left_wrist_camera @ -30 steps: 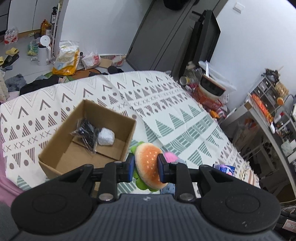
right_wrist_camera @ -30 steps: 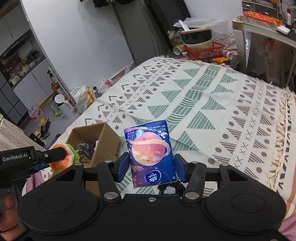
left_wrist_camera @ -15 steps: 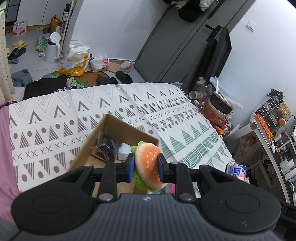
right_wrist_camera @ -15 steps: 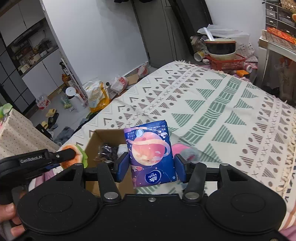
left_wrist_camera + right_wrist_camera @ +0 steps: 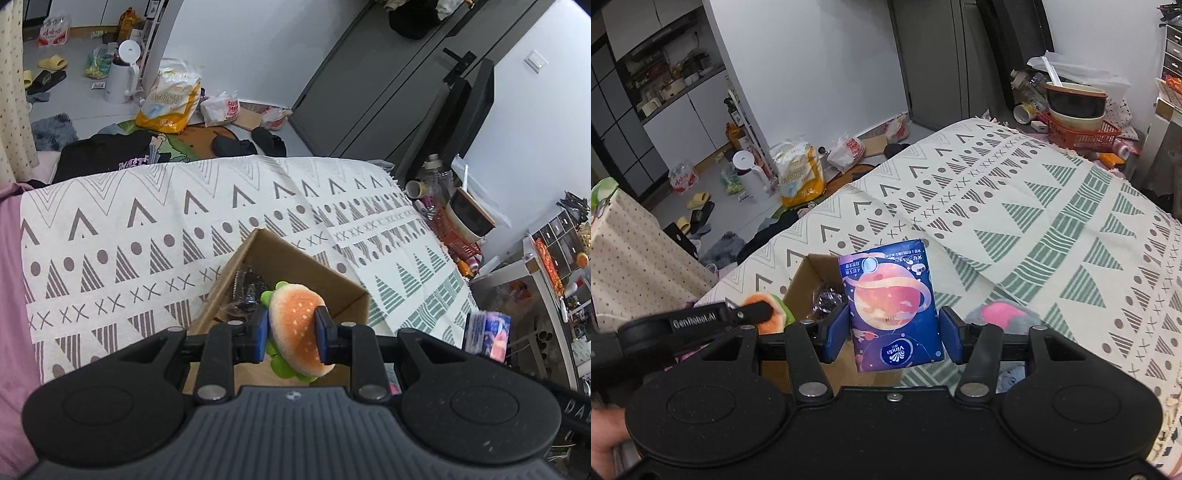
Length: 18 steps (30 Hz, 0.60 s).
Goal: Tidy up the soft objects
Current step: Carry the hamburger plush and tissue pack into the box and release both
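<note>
My left gripper (image 5: 291, 332) is shut on a plush hamburger (image 5: 295, 328) with an orange bun and green lettuce edge, held above the open cardboard box (image 5: 255, 243). The same burger (image 5: 768, 314) and left gripper (image 5: 753, 312) show at the left of the right wrist view. My right gripper (image 5: 892, 332) is shut on a blue tissue pack (image 5: 892, 306) printed with a pink planet, held upright over the box (image 5: 803, 284). That pack (image 5: 487, 332) also appears at the right of the left wrist view. Inside the box lies a dark crinkly plastic packet (image 5: 247, 291).
The box stands on a bed with a white patterned blanket (image 5: 147, 229). A pink and grey plush (image 5: 1001, 314) lies on the blanket right of the box. Bags, a white kettle (image 5: 122, 74) and slippers litter the floor beyond. A red basket (image 5: 1082, 133) with bowls stands past the bed's far corner.
Both grippers have moved toward the box with their loads still held. The burger now hangs over the box interior, and the tissue pack now hangs over the box's near right side.
</note>
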Available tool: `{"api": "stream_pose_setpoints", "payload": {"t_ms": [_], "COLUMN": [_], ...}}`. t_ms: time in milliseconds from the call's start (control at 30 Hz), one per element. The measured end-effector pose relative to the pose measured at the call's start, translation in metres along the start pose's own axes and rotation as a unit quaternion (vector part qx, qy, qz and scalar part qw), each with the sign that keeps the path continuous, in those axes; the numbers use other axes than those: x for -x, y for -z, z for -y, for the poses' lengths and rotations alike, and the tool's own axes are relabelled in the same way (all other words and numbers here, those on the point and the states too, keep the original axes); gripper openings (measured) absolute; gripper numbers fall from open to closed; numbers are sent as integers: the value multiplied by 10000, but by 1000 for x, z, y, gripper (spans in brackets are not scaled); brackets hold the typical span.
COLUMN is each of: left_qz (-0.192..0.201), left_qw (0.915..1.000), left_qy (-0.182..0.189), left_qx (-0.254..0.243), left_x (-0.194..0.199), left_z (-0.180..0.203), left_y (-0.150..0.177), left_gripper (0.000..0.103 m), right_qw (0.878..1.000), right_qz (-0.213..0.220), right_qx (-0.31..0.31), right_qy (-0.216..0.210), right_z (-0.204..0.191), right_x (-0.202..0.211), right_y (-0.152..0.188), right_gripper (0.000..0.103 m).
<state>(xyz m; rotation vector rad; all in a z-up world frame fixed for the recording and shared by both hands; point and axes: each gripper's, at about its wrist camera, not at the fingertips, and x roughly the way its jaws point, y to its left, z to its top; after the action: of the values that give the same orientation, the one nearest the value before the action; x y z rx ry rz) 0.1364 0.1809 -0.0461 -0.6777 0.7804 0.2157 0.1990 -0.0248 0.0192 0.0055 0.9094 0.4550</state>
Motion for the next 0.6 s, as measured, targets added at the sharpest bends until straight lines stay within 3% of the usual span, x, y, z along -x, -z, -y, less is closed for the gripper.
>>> {"api": "stream_pose_setpoints", "payload": {"t_ms": [233,433,567,600], "left_qz": [-118,-135,-285,-299], "left_qw": [9999,9997,9991,9992], "left_qy": [41,-218,-272,-240], "left_qx": [12,6,121,132], "left_x": [-25,-46,-58,-59], "left_z": [-12,-23,-30,-30], "left_y": [7,9,8,8], "left_gripper": [25,30,38,45], "right_qw": [9999,9998,9996,9995], "right_qz": [-38,-68,-62,-50], "right_qx": [52,75,77,42], "right_qy": [-124,-180,-272,-314], "right_z": [-12,-16,-18,-17], "right_x": [-23,-43,-50,-51], "right_y": [-4,-1,-3,-4], "right_gripper": [52,52,52,52]}}
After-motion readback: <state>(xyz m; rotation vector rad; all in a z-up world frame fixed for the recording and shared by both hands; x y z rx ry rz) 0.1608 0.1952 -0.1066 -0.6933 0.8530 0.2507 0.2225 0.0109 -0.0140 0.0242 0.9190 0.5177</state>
